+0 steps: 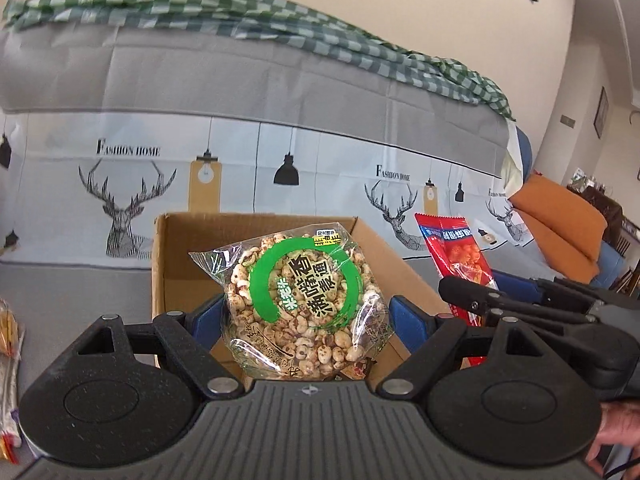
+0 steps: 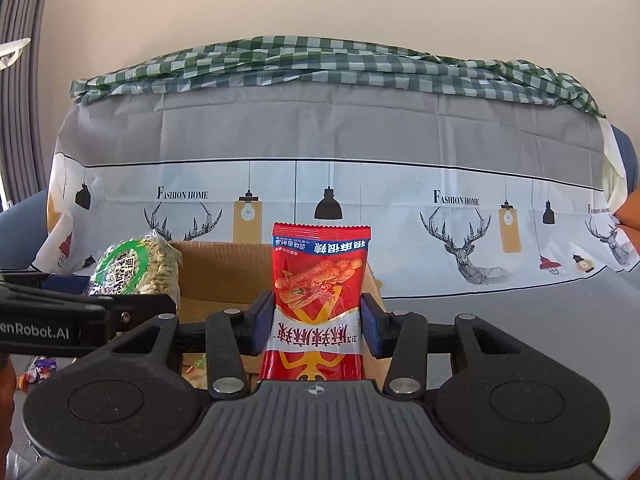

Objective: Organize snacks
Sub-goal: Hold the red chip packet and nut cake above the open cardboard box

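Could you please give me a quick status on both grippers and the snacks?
Left gripper shut on the puffed-grain bag, held over the cardboard box. Right gripper shut on the red snack packet, beside the box. Nothing in the way.

Cream wall (image 2: 280, 0) behind sofa (image 2: 320, 128) draped in checked cloth (image 2: 320, 64)

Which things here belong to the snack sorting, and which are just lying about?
Job:
- puffed-grain bag, in left gripper
- red spicy snack packet, in right gripper
- cardboard box

Lying about:
- checked cloth
- printed sofa cover
- orange cushion
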